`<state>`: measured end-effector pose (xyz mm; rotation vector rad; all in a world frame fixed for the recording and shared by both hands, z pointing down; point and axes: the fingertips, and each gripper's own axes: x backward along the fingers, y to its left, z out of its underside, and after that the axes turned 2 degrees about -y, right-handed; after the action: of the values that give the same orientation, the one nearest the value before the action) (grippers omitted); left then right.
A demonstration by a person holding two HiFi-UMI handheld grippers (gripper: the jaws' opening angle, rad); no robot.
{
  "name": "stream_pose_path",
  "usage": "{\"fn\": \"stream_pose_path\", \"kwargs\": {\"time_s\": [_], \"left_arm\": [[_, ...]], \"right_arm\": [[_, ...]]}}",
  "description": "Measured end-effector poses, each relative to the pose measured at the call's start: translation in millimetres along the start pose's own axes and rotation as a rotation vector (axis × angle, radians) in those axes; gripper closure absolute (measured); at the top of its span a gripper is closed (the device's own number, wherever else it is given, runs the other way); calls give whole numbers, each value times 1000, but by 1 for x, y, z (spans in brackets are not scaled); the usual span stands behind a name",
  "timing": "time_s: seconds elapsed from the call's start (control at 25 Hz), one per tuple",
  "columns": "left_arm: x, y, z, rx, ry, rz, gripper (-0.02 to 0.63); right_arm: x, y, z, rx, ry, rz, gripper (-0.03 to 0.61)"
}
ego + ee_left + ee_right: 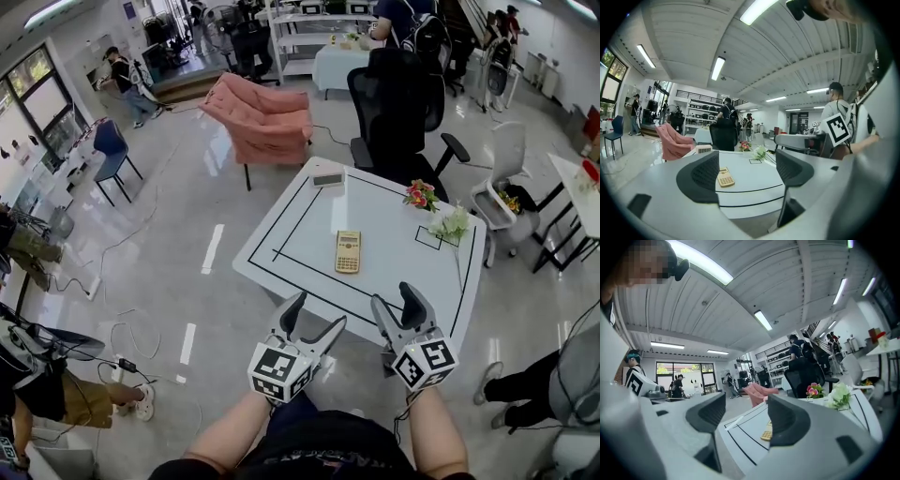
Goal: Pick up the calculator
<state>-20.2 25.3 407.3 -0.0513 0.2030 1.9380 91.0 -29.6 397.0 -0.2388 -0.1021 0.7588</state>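
A beige calculator [348,251] lies flat in the middle of the white table [300,216], inside a black taped rectangle. Both grippers hover at the table's near edge, short of the calculator and apart from it. My left gripper [319,311] is open with nothing between its fingers; in the left gripper view the calculator [725,177] shows ahead between the jaws of the left gripper [747,176]. My right gripper [394,296] is also open and empty. In the right gripper view the right-hand finger of the right gripper [747,420] partly hides the calculator [766,432].
A small white box [328,178] sits at the table's far edge. Pink flowers [421,195] and white flowers [452,223] lie at its right side. A black office chair [398,103] and a pink armchair [262,117] stand beyond the table. People stand around the room.
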Motion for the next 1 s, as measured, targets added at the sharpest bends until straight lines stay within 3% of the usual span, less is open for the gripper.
{"fn": "stream_pose_path", "kwargs": {"time_s": [0.36, 1.0], "left_arm": [[-36, 68, -10, 20, 28, 101, 249], [-51, 139, -22, 19, 38, 254, 249]], "right_arm": [[-66, -8, 3, 2, 17, 111, 313], [-125, -1, 20, -5, 25, 280, 302]]}}
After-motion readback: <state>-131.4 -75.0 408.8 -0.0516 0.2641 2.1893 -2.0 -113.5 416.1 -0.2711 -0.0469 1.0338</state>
